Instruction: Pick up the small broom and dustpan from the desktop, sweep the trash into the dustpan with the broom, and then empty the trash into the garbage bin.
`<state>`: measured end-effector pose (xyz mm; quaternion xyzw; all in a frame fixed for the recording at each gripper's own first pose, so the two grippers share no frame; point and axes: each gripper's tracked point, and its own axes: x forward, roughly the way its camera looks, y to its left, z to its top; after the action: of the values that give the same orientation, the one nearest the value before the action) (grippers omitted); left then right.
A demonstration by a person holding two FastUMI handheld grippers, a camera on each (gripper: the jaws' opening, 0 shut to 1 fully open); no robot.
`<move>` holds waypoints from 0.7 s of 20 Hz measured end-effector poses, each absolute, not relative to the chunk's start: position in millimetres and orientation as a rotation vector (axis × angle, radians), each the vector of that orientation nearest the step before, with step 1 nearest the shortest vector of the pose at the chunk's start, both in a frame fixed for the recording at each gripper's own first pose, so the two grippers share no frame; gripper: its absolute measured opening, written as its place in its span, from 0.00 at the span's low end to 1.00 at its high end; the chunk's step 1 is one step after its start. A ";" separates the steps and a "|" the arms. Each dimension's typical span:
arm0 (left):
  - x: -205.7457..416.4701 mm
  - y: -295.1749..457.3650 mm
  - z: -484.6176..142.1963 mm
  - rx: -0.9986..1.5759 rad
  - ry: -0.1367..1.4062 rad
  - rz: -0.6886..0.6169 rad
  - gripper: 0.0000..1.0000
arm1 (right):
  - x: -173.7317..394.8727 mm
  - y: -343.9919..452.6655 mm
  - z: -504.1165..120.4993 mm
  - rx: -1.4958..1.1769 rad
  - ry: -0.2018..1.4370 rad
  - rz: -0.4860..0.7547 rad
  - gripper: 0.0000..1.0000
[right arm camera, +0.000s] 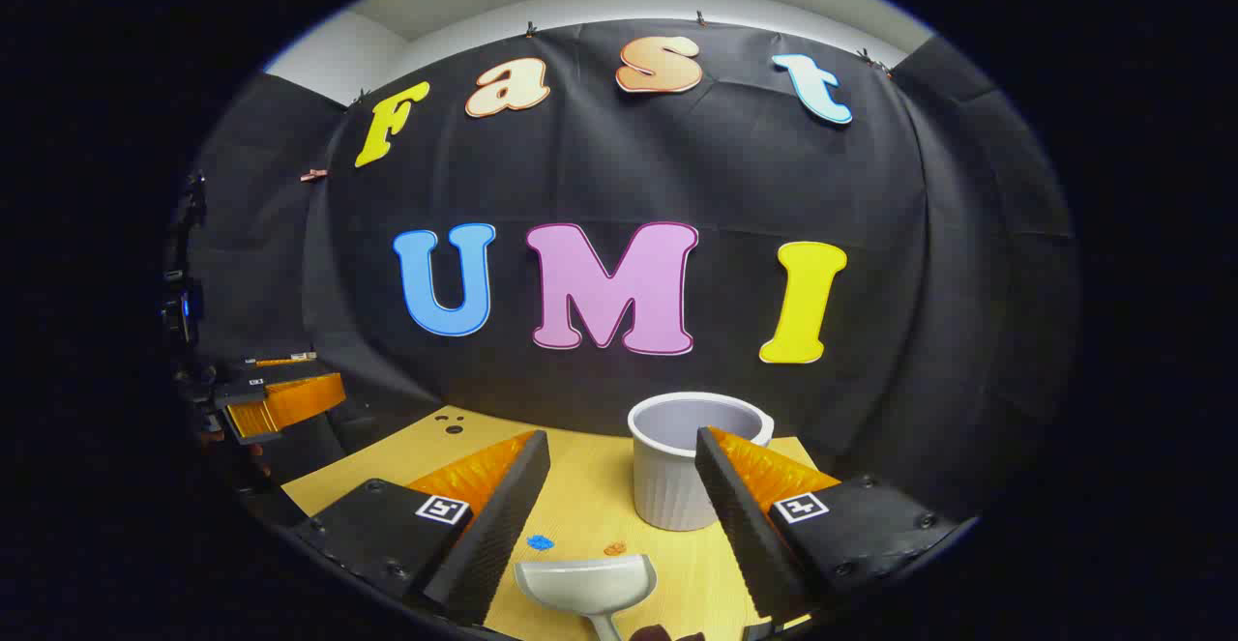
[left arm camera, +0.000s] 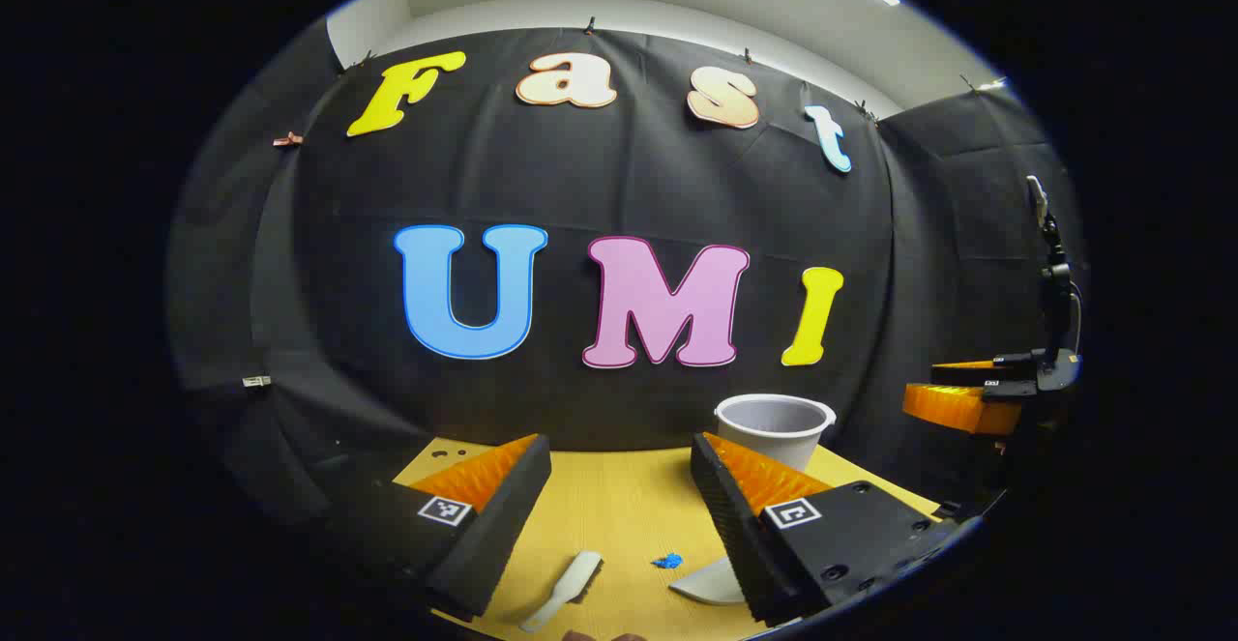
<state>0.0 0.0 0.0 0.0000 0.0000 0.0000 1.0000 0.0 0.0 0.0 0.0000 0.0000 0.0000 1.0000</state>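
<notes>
On the yellow tabletop (left arm camera: 619, 496) lie the little broom (left arm camera: 566, 588) and dustpan (right arm camera: 586, 584), near the bin (right arm camera: 677, 467), so each wide-open hand-held gripper, left (left arm camera: 619, 486) and right (right arm camera: 619, 486), should drop straight over a handle before squeezing.

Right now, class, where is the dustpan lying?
In the right gripper view the dustpan lies flat on the desktop, low between that gripper's open fingers, just in front of the garbage bin.
</notes>
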 end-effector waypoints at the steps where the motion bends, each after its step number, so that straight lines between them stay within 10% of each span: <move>1: -1.3 -0.2 0.9 -0.003 0.002 0.001 0.94 | 0.0 1.1 1.3 -0.004 -0.003 0.003 0.98; 14: 1.9 2.3 -6.4 -0.006 0.022 -0.003 0.94 | -1.7 6.9 4.6 -0.014 -0.003 0.003 0.98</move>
<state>1.9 2.3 -6.4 -0.0028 0.0111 -0.0015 0.9999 -1.7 6.9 4.6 -0.0070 -0.0014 0.0014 1.0000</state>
